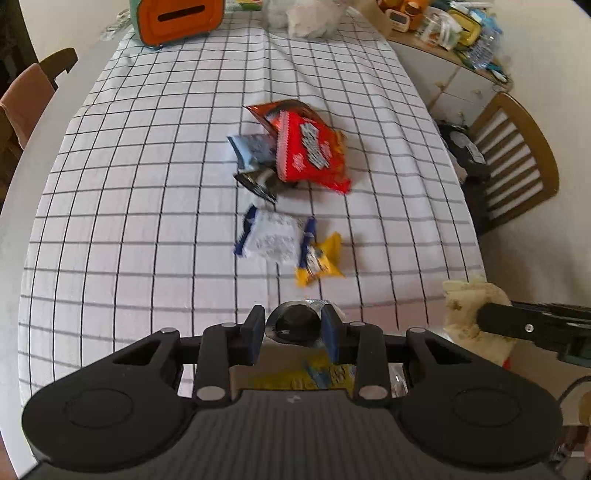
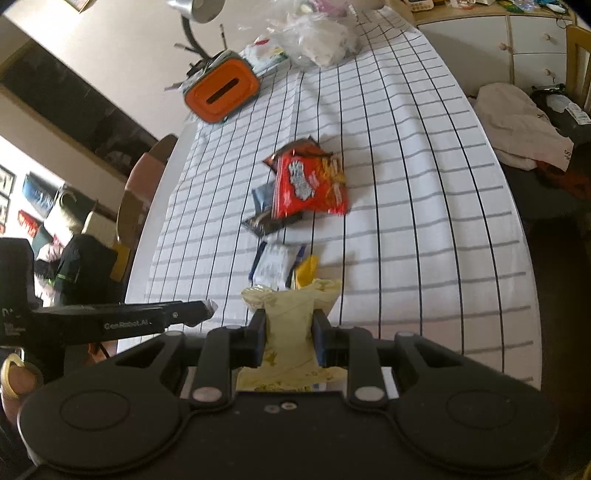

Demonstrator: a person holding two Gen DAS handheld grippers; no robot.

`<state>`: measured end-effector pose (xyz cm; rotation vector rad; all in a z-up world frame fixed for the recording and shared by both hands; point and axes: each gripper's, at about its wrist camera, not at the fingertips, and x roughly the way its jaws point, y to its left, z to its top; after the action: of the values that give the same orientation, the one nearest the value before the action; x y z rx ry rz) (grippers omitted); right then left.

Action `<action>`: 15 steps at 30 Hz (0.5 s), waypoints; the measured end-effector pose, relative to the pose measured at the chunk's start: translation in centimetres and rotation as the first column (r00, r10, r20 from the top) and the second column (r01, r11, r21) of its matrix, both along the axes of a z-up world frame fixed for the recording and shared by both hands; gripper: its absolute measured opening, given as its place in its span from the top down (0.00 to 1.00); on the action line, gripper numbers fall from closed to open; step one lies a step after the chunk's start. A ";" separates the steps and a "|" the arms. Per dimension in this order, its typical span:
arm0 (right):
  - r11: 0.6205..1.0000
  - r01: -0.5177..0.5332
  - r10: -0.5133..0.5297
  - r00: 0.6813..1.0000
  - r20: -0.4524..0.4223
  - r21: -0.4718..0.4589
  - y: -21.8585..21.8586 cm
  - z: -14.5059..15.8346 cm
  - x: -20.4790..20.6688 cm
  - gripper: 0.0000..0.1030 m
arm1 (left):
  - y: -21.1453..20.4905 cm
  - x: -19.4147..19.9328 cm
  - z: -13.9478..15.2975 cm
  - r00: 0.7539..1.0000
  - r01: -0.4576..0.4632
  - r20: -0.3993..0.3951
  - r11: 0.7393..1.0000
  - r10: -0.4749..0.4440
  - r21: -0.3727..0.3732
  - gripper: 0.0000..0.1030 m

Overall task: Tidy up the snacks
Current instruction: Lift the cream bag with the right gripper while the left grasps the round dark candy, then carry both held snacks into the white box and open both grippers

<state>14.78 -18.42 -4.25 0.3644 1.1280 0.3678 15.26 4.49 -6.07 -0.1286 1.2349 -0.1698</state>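
A: Above a checked tablecloth [image 1: 147,184], the left gripper [image 1: 295,328] is clamped on a silvery packet [image 1: 295,325] with a dark round patch and yellow print lower down; what the packet holds is too blurred to read.

B: And the other hand?

A: The right gripper [image 2: 290,332] pinches a pale yellow packet [image 2: 288,332] between its jaws, nearly closed, the wrapper bunched at the pads. Both packets are held clear of the cloth at the table's near edge.

B: Where is the rest of the snack pile?

A: Mid-table. A red snack bag [image 1: 314,151] lies over an orange-brown one [image 1: 280,109], with a pale blue packet [image 1: 253,147] and a dark packet [image 1: 258,182] just beside it. Nearer, a white-and-blue packet [image 1: 273,238] touches a yellow packet [image 1: 321,258].

B: Background?

A: An orange-topped tissue box [image 1: 177,18] and crumpled clear plastic bags [image 1: 306,18] sit at the far end.
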 end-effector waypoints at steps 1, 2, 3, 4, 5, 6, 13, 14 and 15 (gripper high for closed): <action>1.000 -0.009 0.009 1.000 0.000 0.000 0.0 -0.1 -0.5 0.76 | -0.3 -0.6 0.0 1.000 0.005 0.003 1.000 -0.005 0.003 0.69; 1.000 -0.017 0.017 1.000 0.000 -0.003 -0.1 -0.2 -1.0 0.76 | -0.6 -1.3 0.1 1.000 0.009 0.004 1.000 -0.009 0.006 0.69; 1.000 -0.029 0.029 1.000 0.002 -0.012 -0.1 -0.3 -1.5 0.76 | -0.9 -1.9 0.1 1.000 0.013 0.002 1.000 -0.013 0.009 0.69; 0.999 -0.044 0.045 0.999 0.008 -0.030 0.0 -0.5 -1.9 0.76 | -1.2 -2.4 0.0 1.000 0.017 -0.001 1.000 -0.017 0.011 0.69; 0.996 -0.062 0.063 0.998 0.016 -0.058 0.2 -0.8 -2.5 0.76 | -1.5 -3.0 0.0 1.000 0.018 -0.003 1.000 -0.018 0.014 0.69; 0.995 -0.074 0.075 0.997 0.020 -0.074 0.3 -1.1 -3.0 0.76 | -1.8 -3.5 -0.2 1.000 0.020 -0.008 1.000 -0.020 0.019 0.69; 0.985 -0.128 0.129 0.992 0.002 -0.114 0.7 -3.6 -5.7 0.76 | -4.4 -6.5 -2.0 0.998 0.061 -0.040 0.995 -0.058 0.078 0.69; 0.985 -0.129 0.130 0.992 -0.004 -0.114 0.8 -4.0 -6.0 0.76 | -4.7 -6.8 -2.3 0.997 0.065 -0.044 0.994 -0.061 0.085 0.69; 0.984 -0.132 0.132 0.991 -0.008 -0.118 0.9 -4.4 -6.4 0.76 | -5.1 -7.2 -2.7 0.997 0.069 -0.047 0.993 -0.064 0.096 0.69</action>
<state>8.42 -17.56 -8.64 0.1859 1.1717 0.4157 8.10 -0.58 -8.73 -0.0066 1.2893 -0.1651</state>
